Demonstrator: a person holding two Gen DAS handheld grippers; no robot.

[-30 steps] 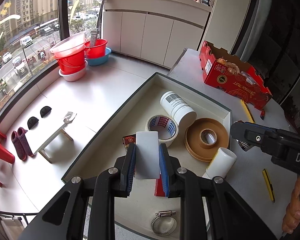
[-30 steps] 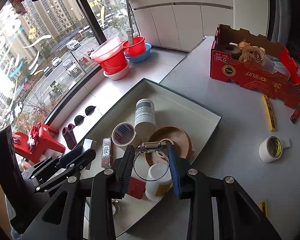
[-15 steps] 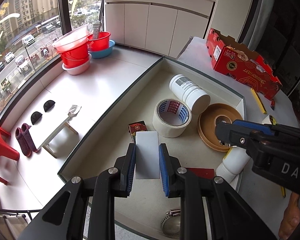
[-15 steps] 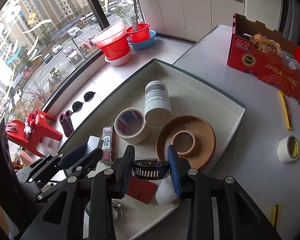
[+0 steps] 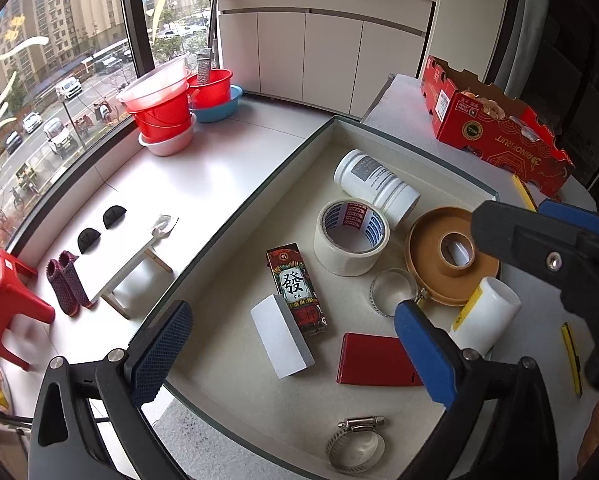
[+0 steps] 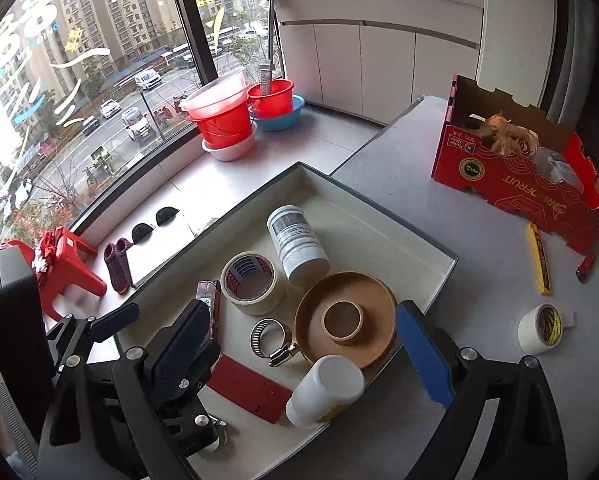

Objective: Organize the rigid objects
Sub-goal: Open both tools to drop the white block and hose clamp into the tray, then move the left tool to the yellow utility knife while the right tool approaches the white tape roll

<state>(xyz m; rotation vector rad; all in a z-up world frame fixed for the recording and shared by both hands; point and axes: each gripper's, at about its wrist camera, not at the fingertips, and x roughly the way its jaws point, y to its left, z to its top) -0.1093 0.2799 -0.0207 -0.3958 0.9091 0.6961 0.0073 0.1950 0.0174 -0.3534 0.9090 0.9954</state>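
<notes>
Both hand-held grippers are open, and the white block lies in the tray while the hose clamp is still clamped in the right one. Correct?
Not quite. The right wrist view shows the hose clamp lying loose in the tray, between the right hand-held gripper's open jaws. The white block is in the tray as stated.

This is a room in a high-rise flat, a home rather than a workplace. A tall curved window [image 6: 99,92] looks down on a street with parked cars and apartment blocks. White cabinets [image 5: 319,52] line the far wall. On the pale tiled floor [image 5: 203,176] stand stacked red plastic buckets [image 5: 161,108] and a blue basin [image 5: 223,106], a small red stool [image 5: 7,304], a pair of slippers [image 5: 67,284] and a low white stool [image 5: 135,264]. A grey table [image 6: 459,272] carries a red fruit carton [image 6: 519,176] and a shallow tray [image 6: 431,236] of household odds and ends.
</notes>
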